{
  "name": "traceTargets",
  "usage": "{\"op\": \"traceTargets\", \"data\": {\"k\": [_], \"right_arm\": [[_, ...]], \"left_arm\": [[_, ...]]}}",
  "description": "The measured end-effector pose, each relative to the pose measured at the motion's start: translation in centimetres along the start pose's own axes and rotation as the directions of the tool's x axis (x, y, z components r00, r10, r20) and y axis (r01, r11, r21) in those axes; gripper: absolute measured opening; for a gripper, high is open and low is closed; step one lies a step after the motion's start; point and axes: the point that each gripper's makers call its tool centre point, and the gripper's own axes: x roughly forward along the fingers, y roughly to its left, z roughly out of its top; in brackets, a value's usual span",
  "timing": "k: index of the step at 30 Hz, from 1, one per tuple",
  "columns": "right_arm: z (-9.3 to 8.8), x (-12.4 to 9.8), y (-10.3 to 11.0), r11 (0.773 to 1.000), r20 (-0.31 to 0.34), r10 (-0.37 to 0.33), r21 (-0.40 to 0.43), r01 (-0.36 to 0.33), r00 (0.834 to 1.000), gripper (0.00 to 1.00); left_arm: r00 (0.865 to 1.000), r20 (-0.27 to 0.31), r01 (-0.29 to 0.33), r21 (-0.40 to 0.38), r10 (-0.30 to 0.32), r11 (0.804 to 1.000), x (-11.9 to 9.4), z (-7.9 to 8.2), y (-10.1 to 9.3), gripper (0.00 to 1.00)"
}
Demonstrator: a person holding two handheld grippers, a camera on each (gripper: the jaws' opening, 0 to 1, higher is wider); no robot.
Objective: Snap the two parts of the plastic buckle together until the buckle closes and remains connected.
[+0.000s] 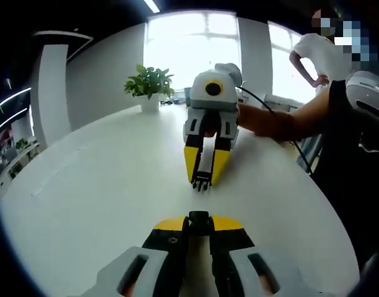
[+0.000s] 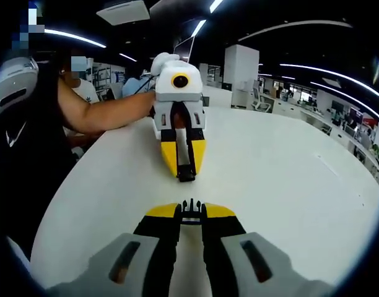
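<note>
L gripper (image 1: 199,224) clamped on socket half of buckle (image 1: 199,218), R gripper (image 2: 191,211) clamped on pronged half (image 2: 191,211), tips facing, apart, above white table (image 1: 103,185), potted plant (image 1: 150,86) at far edge.

Two black buckle halves facing each other, still apart

The socket half (image 1: 199,221) is sitting pinched at the near jaw tips, opening forward — the pronged half (image 1: 201,183) is pointing back at it from the opposite tips, in line, both hovering low over the white table, a gap lying between them.
</note>
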Motion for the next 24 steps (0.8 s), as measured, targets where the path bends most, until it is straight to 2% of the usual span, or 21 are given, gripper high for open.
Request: {"op": "traceTargets", "data": {"k": [24], "right_arm": [[-0.62,0.23,0.24,1.0,-0.01,0.012,0.007,-0.011,1.0,0.14]], "left_arm": [[1.0,0.011,0.009,-0.022,-0.009,1.0,0.06,-0.33,-0.09,0.12]]}}
